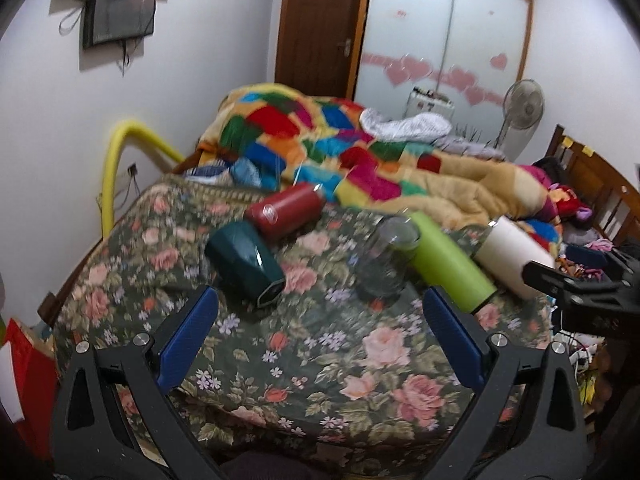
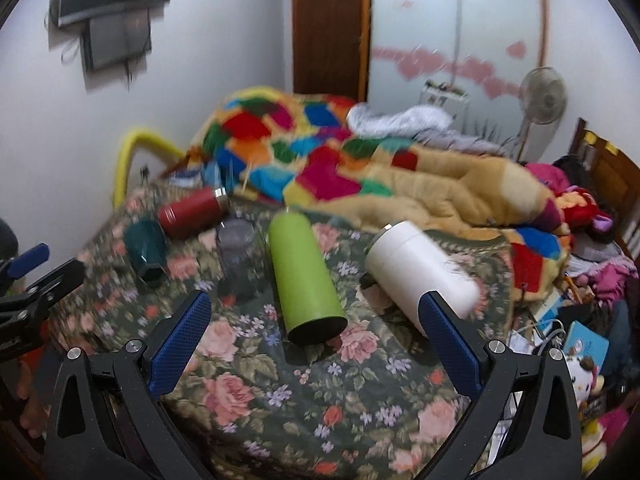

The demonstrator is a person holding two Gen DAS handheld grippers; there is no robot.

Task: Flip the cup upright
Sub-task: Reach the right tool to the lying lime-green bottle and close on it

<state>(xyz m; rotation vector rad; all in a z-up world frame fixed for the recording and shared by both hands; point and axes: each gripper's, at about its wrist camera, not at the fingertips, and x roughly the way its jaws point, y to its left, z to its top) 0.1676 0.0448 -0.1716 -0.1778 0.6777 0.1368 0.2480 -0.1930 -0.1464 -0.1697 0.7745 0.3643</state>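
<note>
Bedspread (image 1: 320, 360) dark green, pink roses. Cups: teal (image 1: 246, 264), red (image 1: 284, 210), clear grey glass (image 1: 384, 260), lime green (image 2: 306, 276), white (image 2: 420, 272). Patchwork quilt (image 1: 320, 140) multicoloured at 12 o'clock.

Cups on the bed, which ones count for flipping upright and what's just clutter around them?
For the job:
dark green cup, lying on its side
clear glass, looks mouth-down, blurred
red bottle, green bottle, white bottle, all lying down
left gripper, right gripper, both open

Just lying about:
patchwork quilt
standing fan
yellow tube
</note>
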